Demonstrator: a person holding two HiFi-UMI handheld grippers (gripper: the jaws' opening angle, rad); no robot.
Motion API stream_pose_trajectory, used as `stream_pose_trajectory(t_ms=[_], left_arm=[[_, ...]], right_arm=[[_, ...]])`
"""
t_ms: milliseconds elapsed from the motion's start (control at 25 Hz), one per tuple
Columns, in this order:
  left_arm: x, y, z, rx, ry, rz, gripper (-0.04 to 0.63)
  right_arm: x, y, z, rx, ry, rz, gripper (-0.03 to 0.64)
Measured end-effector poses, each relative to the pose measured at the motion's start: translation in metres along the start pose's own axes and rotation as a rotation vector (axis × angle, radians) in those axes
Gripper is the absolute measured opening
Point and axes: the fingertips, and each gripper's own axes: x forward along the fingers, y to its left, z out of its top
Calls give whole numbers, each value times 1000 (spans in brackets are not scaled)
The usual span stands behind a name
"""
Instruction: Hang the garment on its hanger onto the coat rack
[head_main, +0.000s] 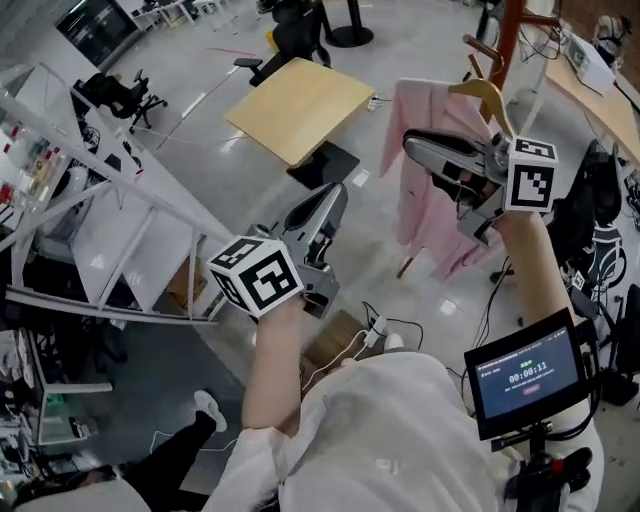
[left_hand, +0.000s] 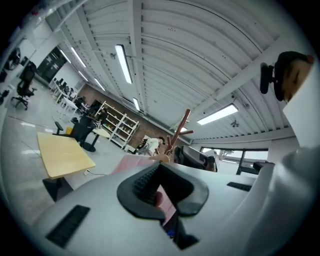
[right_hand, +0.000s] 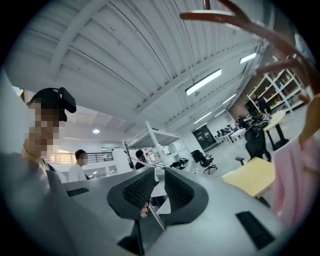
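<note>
- Grey glossy floor (head_main: 200, 110) fills the head view, with a pale wooden table (head_main: 300, 105) at upper centre.
- At upper right, the pink garment (head_main: 415, 215) hangs on its wooden hanger (head_main: 487, 93) beside the red-brown coat rack (head_main: 508, 35); whether the hook rests on a peg cannot be made out.
- The right gripper (head_main: 428, 162) is just in front of the garment, its jaws slightly apart with nothing between them.
- The left gripper (head_main: 330, 205), at centre frame, is well clear of the garment, its jaws also parted and empty.
</note>
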Motion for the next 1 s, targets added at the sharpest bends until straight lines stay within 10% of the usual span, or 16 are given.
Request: stream_pose_trajectory(t_ms=[520, 1000], left_arm=[[-257, 69, 22, -13, -241, 477, 6], [-423, 73, -18, -113, -394, 704, 6]], right_arm=[[242, 133, -117, 150, 214, 526, 71], [331, 251, -244, 309, 362, 679, 46]])
